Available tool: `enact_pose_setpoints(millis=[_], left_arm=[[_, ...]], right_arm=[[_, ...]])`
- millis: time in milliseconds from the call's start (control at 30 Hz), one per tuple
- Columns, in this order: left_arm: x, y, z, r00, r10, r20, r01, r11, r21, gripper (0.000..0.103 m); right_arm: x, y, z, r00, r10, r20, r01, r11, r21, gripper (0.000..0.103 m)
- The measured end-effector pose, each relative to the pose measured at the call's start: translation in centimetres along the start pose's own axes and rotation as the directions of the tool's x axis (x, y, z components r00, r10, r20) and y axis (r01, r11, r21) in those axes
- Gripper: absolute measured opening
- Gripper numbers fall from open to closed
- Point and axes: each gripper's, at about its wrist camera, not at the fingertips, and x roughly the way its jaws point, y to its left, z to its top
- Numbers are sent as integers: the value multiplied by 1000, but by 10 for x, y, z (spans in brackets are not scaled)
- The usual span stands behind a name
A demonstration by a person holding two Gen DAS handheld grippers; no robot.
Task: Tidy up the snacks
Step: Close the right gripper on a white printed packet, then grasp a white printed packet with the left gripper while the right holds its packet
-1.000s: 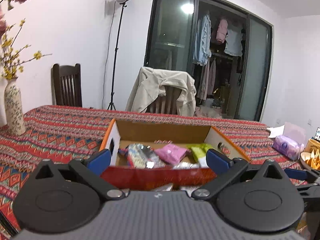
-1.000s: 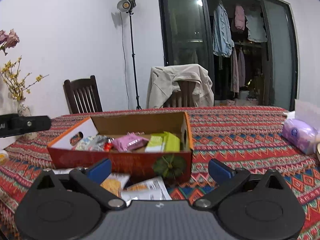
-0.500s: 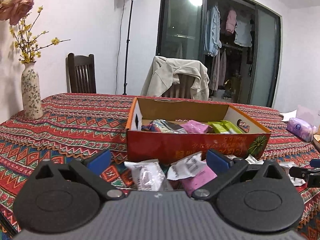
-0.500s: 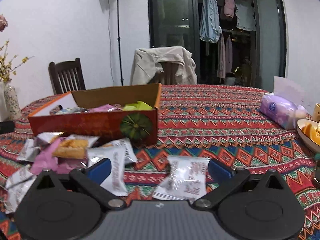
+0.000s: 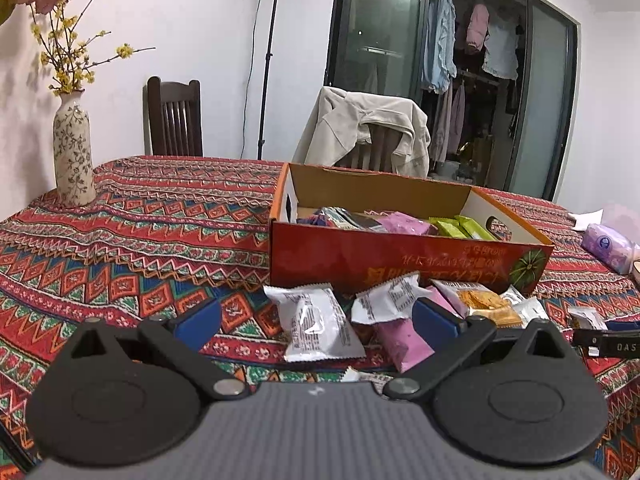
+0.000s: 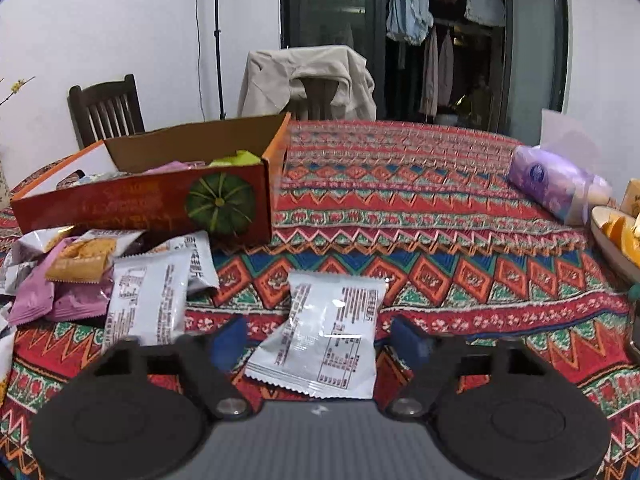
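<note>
An open red cardboard box point(image 5: 400, 264) point(image 6: 140, 204) stands on the patterned tablecloth with several snack packets inside. More packets lie loose in front of it. My left gripper point(image 5: 316, 320) is open low over this pile, with a white packet point(image 5: 316, 328) and a pink packet point(image 5: 400, 340) between its fingers, untouched. My right gripper point(image 6: 320, 340) hangs over a single white packet point(image 6: 324, 340) lying apart on the cloth. Its jaws are closing, blurred, with that packet between them; the pads do not press on it.
A flowered vase point(image 5: 74, 156) stands at the table's left edge. A purple tissue pack point(image 6: 552, 184) and a dish of orange slices point(image 6: 616, 240) sit at the right. Two chairs stand behind the table, one draped with a beige jacket point(image 5: 368, 132).
Both grippers sank from above the box down to the loose packets in front of it. The right gripper's jaws have narrowed around the single white packet.
</note>
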Motion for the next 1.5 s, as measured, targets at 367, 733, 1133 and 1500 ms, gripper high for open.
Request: enact_pose_setpoints(millis=[367, 733, 1133, 1500], left_arm=[[12, -4, 0, 999, 19, -36, -20, 1000, -11, 103], [55, 3, 22, 980, 162, -118, -166, 986, -22, 103], [100, -8, 20, 944, 252, -214, -252, 967, 28, 97], [95, -17, 11, 956, 173, -237, -166, 985, 51, 45]], right_arm=[[-14, -4, -3, 996, 30, 86, -32, 999, 25, 41], [-30, 15, 23, 973, 74, 220, -76, 997, 4, 41], [-10, 38, 28, 961, 107, 255, -103, 994, -28, 41], [-10, 39, 23, 958, 119, 260, -113, 993, -38, 41]])
